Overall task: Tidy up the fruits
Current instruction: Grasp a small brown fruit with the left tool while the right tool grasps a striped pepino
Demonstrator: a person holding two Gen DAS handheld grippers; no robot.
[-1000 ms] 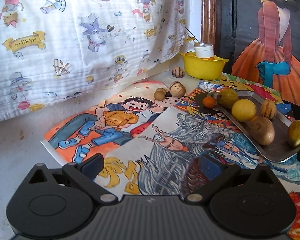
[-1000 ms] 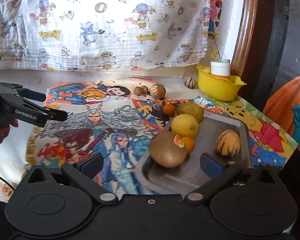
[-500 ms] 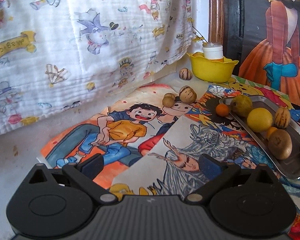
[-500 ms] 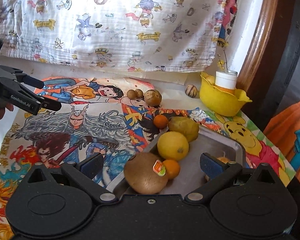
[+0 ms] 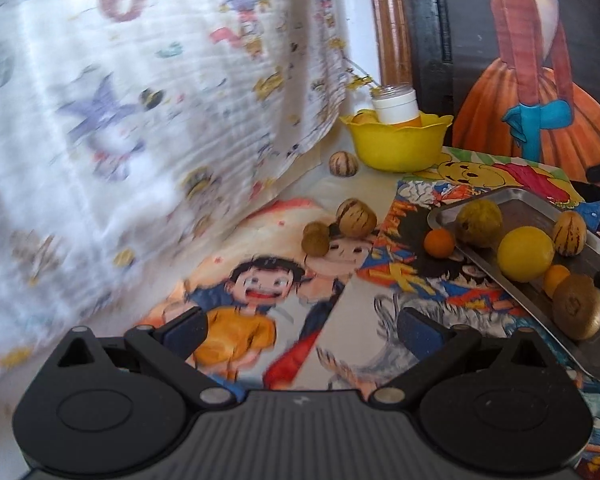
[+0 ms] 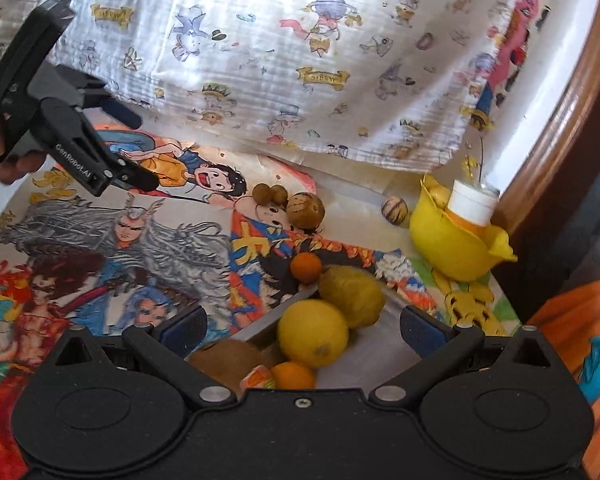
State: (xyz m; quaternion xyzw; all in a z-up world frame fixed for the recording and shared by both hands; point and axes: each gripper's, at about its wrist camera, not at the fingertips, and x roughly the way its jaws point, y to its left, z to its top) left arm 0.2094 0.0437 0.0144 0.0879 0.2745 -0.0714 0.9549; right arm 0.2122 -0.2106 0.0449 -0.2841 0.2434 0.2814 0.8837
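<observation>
A metal tray (image 5: 518, 200) at the right holds a lemon (image 5: 525, 254), a greenish fruit (image 5: 479, 222), a striped fruit (image 5: 569, 233), a small orange (image 5: 556, 276) and a kiwi (image 5: 578, 312). A loose orange (image 5: 439, 242) lies by the tray's corner. A striped fruit (image 5: 355, 217) and two small brown fruits (image 5: 315, 239) lie further back, another striped fruit (image 5: 342, 164) by the yellow bowl (image 5: 396, 144). My left gripper (image 5: 300, 326) is open and empty over the posters. My right gripper (image 6: 302, 326) is open, low over the tray, around the lemon (image 6: 312, 333) without touching it.
A cartoon-print cloth (image 5: 140, 100) hangs along the left and back. The yellow bowl holds a white-capped jar (image 5: 394, 108). Cartoon posters (image 6: 112, 256) cover the table. A wooden frame (image 6: 572, 120) and a dark painted panel (image 5: 540, 60) stand at the right.
My left gripper has moved forward toward the loose fruits. My right gripper has moved forward and down over the tray, so the lemon now sits between its fingers.
</observation>
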